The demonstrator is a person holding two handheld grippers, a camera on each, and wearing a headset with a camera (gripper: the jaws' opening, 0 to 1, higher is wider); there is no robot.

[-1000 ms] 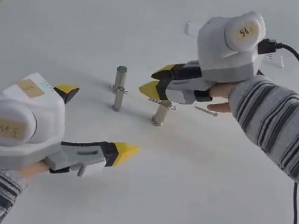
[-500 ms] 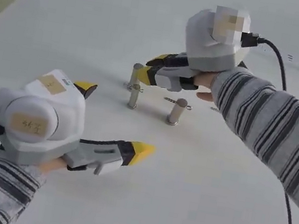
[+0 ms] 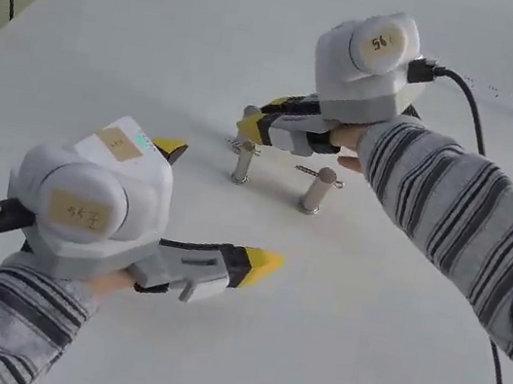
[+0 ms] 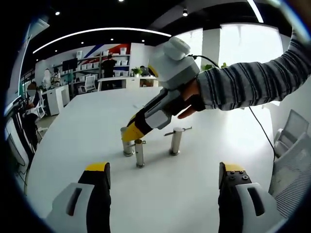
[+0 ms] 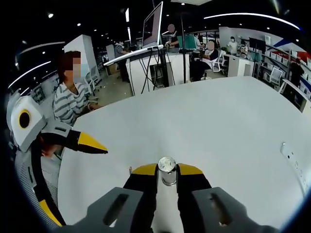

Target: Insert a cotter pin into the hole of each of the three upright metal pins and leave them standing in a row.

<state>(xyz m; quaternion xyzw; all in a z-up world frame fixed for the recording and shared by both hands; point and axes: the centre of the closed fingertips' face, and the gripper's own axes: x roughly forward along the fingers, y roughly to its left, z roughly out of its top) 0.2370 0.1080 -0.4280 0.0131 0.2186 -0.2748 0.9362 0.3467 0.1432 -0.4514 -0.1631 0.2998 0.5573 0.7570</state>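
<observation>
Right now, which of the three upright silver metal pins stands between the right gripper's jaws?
The rearmost silver metal pin, farthest from the left gripper; the other two pins stand free.

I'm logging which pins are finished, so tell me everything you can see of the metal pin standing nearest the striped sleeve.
The metal pin is a short, plain cylinder of dull silver metal, standing upright on the white table, apart from the other two. A thin cotter pin passes crosswise through it near the top, sticking out on both sides. Only that and the table touch it; the right hand-held gripper is closed on the far pin instead.
</observation>
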